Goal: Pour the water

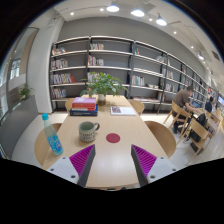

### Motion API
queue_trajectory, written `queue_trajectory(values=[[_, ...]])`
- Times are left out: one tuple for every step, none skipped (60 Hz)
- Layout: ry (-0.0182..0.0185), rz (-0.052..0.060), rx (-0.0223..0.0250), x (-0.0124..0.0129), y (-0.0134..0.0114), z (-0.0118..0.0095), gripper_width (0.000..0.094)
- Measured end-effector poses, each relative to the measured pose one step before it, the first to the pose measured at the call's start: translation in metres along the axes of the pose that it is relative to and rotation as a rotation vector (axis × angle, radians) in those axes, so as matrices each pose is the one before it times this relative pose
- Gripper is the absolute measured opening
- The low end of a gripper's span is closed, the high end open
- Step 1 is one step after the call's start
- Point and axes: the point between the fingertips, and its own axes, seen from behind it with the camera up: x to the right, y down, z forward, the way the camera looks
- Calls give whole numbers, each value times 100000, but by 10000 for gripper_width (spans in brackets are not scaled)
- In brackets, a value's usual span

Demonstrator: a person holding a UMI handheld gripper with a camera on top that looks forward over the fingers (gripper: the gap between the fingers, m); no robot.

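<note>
A blue water bottle [52, 135] stands upright on the wooden table [110, 150], ahead of my left finger and off to the left. A green mug [88, 130] stands on the table just ahead of the fingers, slightly left of centre. A small red coaster [112, 137] lies to the right of the mug. My gripper [113, 163] is open and empty above the near part of the table, with its two purple pads [82, 158] wide apart and nothing between them.
A stack of books [84, 105] and a potted plant [104, 86] stand at the table's far end, with a paper [121, 110] beside them. Chairs [162, 137] flank the table. Bookshelves [110, 65] line the back wall. People [184, 105] sit at the right.
</note>
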Motion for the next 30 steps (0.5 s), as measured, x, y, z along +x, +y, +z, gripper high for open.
queue_trajectory(values=[[-207, -193, -249, -118, 88, 18, 723], [-213, -161, -308, -168, 114, 39, 721], [-384, -114, -419, -280, 152, 48, 718], [-607, -118, -472, -391, 172, 61, 712], [-672, -145, -397, -512, 202, 99, 710], [-705, -165, -304, -578, 174, 88, 712], [-388, -184, -54, -1102, 365, 614, 711], [-608, -109, -245, -691, 158, 144, 712], [-564, 3, -226, -607, 166, 107, 712], [-594, -22, -215, -645, 140, 151, 712], [-723, -124, -143, -763, 157, 160, 712], [-838, -152, -26, -903, 162, 162, 712], [-958, -157, 130, -993, 162, 183, 713], [-1508, -82, 79, -33, -147, -441, 712], [-714, 15, 629, -1501, 512, 1002, 713], [-1073, -4, 344, -950, 147, 211, 712], [-1123, -44, 314, -959, 103, 333, 713], [-1175, -57, 226, -963, 136, 258, 712], [-1243, -106, 130, -1012, 180, 297, 712], [-1384, -133, 113, -1082, 168, 349, 711], [-1458, -208, 75, -1093, 201, 370, 713], [-1452, -274, 18, -1105, 233, 435, 713], [-1221, -356, 34, -991, 174, 491, 718], [-994, -400, 21, -902, 174, 423, 723], [-1433, -395, -266, -337, -368, -505, 721], [-572, -626, 224, -1404, 445, 860, 721], [-925, -536, -168, -863, 109, 433, 721], [-728, -260, -312, -714, 127, 446, 722], [-475, -71, -192, -599, 122, 443, 720], [-224, -75, 232, -481, -42, 471, 720]])
